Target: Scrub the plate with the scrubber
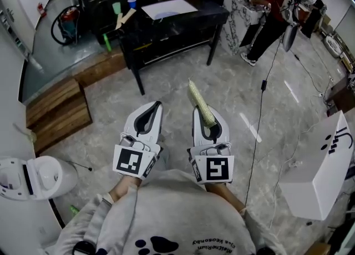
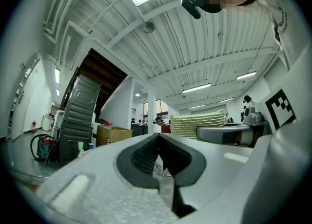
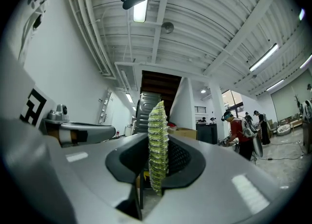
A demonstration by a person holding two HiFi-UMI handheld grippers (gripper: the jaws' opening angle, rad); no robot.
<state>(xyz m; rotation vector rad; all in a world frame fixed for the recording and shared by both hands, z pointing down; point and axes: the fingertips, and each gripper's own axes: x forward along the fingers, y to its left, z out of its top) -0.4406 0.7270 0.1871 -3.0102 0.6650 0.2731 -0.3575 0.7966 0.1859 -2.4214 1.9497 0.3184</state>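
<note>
In the head view I hold both grippers side by side, low over a grey floor. My right gripper (image 1: 202, 111) is shut on a yellow-green mesh scrubber (image 1: 199, 102), which sticks out past its tips. The right gripper view shows the scrubber (image 3: 158, 140) standing on edge, pinched between the dark pads of the right gripper (image 3: 157, 146). My left gripper (image 1: 156, 106) is shut with nothing in it; its pads meet in the left gripper view (image 2: 158, 142). A white flat thing, maybe the plate (image 1: 168, 9), lies on a black table (image 1: 183, 29) well ahead.
Wooden pallets (image 1: 55, 112) lie to the left, with a white machine (image 1: 33, 177) below them. A white box (image 1: 324, 168) stands at the right. A black cable (image 1: 260, 121) runs across the floor. A person in red (image 1: 275, 13) stands by a bench at the back right.
</note>
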